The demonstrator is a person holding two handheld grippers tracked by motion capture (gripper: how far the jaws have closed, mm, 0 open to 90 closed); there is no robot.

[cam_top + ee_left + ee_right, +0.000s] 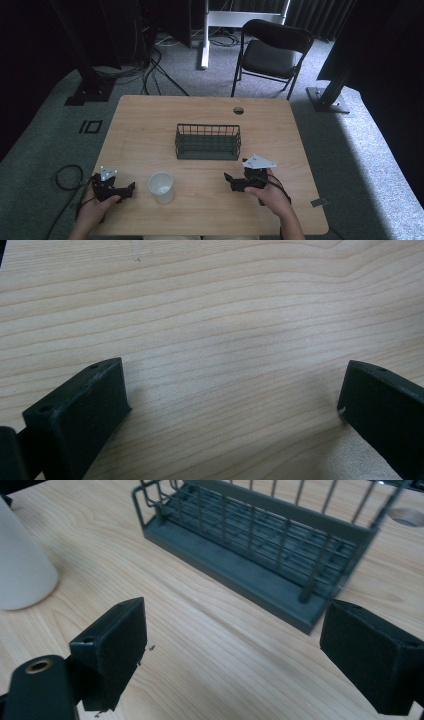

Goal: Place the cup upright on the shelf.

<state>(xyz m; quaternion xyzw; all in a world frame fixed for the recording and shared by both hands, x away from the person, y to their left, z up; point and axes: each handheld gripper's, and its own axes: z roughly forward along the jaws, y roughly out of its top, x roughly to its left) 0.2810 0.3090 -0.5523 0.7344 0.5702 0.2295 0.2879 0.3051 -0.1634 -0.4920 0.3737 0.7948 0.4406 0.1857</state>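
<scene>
Wooden table carries a white cup and a dark green wire basket. With the tabletop read as a clock face in the high view, the basket sits close to the centre, a touch toward 12 o'clock, and the cup stands at about 7 o'clock, upright with its open mouth up. Cup and basket are well apart.

Left gripper lies low over the wood at roughly 8 o'clock, held in the person's left hand, its tips aimed at 3 o'clock toward the cup, which is just beside them and not touched. In the left gripper view the two black jaws stand wide apart with only bare wood grain between them; they hold nothing.

Right gripper sits at about 5 o'clock, held in the right hand, with its grey three-cornered plate on top and its tips aimed at 9 o'clock toward the cup, near it but apart. In the right gripper view the jaws are also spread wide and empty; the basket lies ahead at 12 to 1 o'clock of that view, and the cup's white side shows at 10 o'clock.
</scene>
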